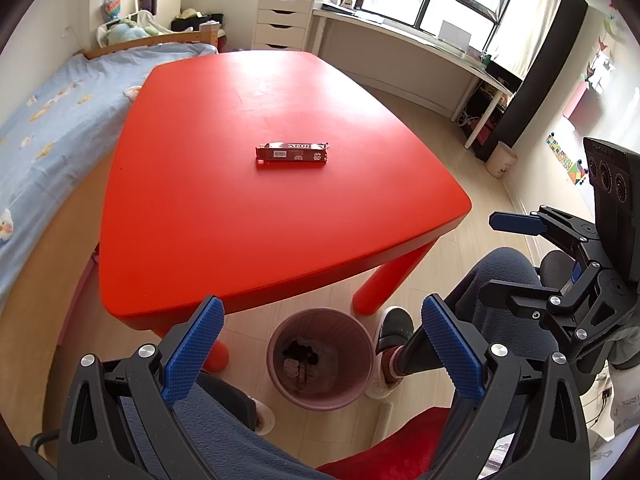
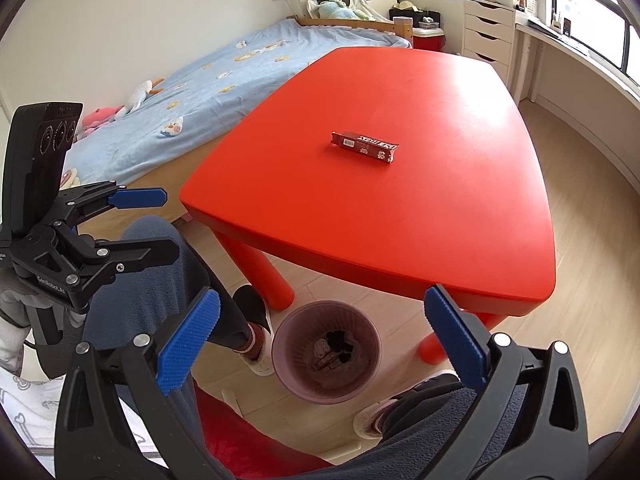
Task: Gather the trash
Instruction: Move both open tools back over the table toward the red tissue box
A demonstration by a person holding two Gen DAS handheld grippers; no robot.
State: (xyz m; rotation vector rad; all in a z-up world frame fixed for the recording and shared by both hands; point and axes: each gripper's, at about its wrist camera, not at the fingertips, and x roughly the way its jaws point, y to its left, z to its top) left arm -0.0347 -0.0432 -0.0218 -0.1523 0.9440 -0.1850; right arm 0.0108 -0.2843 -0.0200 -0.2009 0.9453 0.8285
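Both grippers, left (image 1: pixel 320 350) & right (image 2: pixel 322 338), gape empty over bin (image 1: pixel 320 360); wrapper (image 1: pixel 293 153) on red table (image 1: pixel 256 216).

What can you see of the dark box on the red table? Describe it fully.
The box is long, slim and dark brownish-red, apparently printed cardboard, with white lettering, a white barcode label and one ragged, opened end. It lies flat on its side near the middle of the red table, touching only the tabletop. Nothing else rests on the table, and neither gripper is near it.
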